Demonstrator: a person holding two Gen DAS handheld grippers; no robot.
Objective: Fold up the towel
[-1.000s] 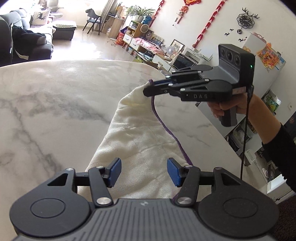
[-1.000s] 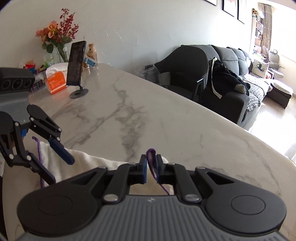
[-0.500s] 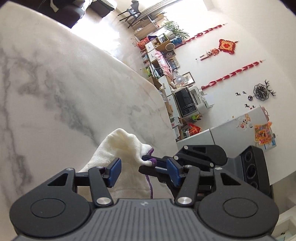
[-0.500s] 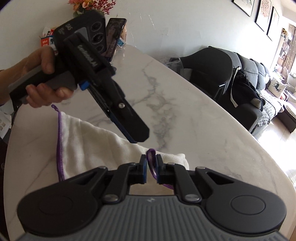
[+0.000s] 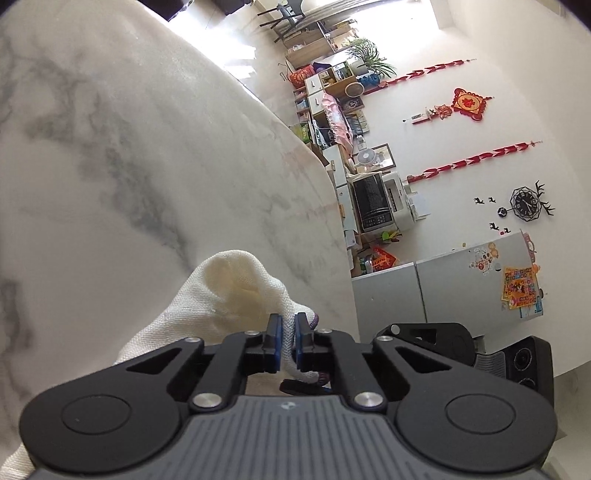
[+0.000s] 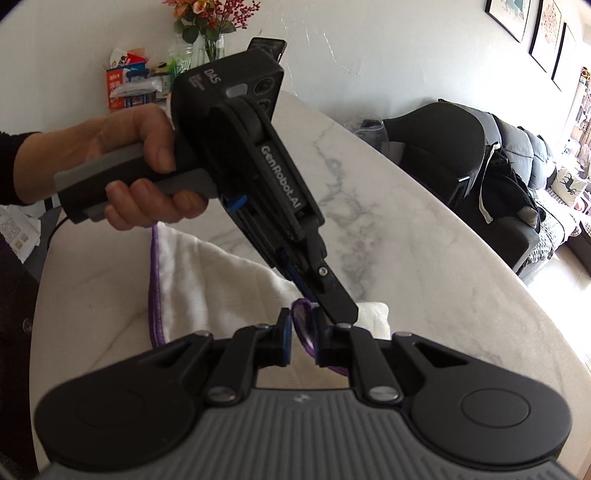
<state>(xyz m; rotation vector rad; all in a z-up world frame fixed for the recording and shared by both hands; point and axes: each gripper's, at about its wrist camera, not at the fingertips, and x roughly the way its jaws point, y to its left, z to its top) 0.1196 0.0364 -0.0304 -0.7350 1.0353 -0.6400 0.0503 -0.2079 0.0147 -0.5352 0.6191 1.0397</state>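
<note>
One cream towel [image 6: 229,280] with purple edging is lying on the marble desk [image 5: 147,166]. Two claws are meeting at its corner: the left claw [image 5: 289,345] is clamping the cloth, the right claw [image 6: 301,341] has just been opening, purple hem loose between its pads. The left fingertips are partly hidden.

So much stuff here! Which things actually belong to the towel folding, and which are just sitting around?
Part of the job:
- towel, cream with purple edging, on the marble table
- left gripper, clamped on the towel's corner
- right gripper, jaws just opened around the purple hem

Just lying about:
- flower vase
- tissue box
- sofa
- wall clock
</note>
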